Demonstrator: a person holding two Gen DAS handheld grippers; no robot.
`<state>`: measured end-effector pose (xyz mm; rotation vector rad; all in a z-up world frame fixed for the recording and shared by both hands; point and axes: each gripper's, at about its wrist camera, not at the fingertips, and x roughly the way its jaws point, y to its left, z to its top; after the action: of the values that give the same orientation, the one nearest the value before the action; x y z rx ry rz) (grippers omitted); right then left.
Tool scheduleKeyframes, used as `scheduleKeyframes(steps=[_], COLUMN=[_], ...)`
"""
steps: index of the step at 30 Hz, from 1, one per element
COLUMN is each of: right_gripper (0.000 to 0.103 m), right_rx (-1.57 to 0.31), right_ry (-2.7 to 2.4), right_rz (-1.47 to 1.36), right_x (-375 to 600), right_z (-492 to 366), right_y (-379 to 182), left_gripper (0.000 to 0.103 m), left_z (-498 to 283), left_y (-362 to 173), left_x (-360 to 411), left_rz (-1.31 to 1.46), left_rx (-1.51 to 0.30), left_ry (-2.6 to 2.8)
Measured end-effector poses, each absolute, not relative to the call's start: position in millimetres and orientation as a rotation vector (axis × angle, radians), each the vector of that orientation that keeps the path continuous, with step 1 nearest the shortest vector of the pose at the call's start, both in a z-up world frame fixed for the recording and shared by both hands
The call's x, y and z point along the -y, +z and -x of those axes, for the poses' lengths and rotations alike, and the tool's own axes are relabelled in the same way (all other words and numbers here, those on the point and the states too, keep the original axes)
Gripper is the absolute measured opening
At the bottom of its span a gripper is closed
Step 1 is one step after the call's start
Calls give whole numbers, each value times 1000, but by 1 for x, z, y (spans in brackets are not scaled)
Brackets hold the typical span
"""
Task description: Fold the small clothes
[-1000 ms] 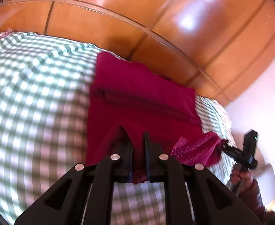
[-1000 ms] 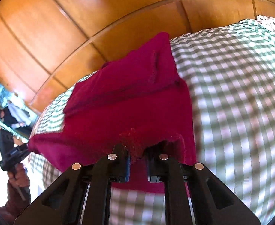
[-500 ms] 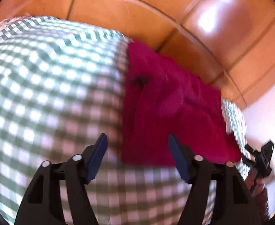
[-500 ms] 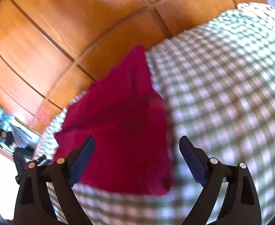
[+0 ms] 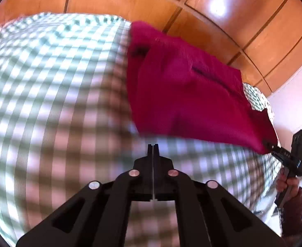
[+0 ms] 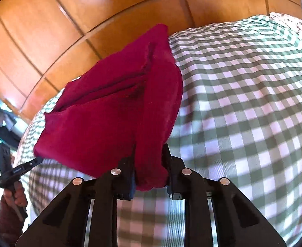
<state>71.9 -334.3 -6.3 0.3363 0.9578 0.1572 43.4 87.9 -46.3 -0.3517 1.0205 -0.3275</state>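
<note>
A folded magenta garment [image 5: 184, 94] lies on the green-and-white checked bedspread [image 5: 48, 82] near the wooden headboard. My left gripper [image 5: 152, 147] is shut and empty, just short of the garment's near edge. In the right wrist view the same garment [image 6: 114, 111] has its near right corner between my right gripper's [image 6: 149, 160] two fingers, which are closed on the cloth. The right gripper also shows in the left wrist view [image 5: 282, 156], at the garment's far right corner. The left gripper shows in the right wrist view [image 6: 17, 170].
A glossy wooden headboard [image 6: 89, 20] rises behind the bed. The checked bedspread [image 6: 243, 103] spreads wide to the right of the garment. A pale wall [image 5: 291, 111] stands beyond the bed's right side.
Both grippers let go of the garment and opened half a second ago. Now the left has shut empty and drawn back, and the right has closed on the garment's near right corner.
</note>
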Motion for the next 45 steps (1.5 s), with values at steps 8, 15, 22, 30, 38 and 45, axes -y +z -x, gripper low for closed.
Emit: scheduleKeyframes(steps=[8, 15, 22, 30, 38, 45], right_gripper=[21, 21, 21, 22, 22, 22], right_rx=[-995, -1019, -1035, -1047, -1050, -1079], right_ry=[159, 136, 118, 129, 162, 192], right_rz=[-277, -276, -276, -238, -199, -186], right_x=[330, 330, 332, 332, 342, 343], right_z=[-29, -39, -43, -47, -33, -19], right_y=[-8, -19, -21, -18, -5, -9], left_gripper=[0, 54, 30, 6, 5, 13], left_z=[2, -43, -90, -63, 23, 50], left_y=[-52, -26, -37, -36, -29, -30], left_x=[-112, -115, -86, -80, -90, -98], left_rz=[348, 285, 249, 268, 346, 363], left_rx=[-1029, -907, -929, -919, -960, -1000], left_ry=[-308, -224, -276, -321, -370, -355])
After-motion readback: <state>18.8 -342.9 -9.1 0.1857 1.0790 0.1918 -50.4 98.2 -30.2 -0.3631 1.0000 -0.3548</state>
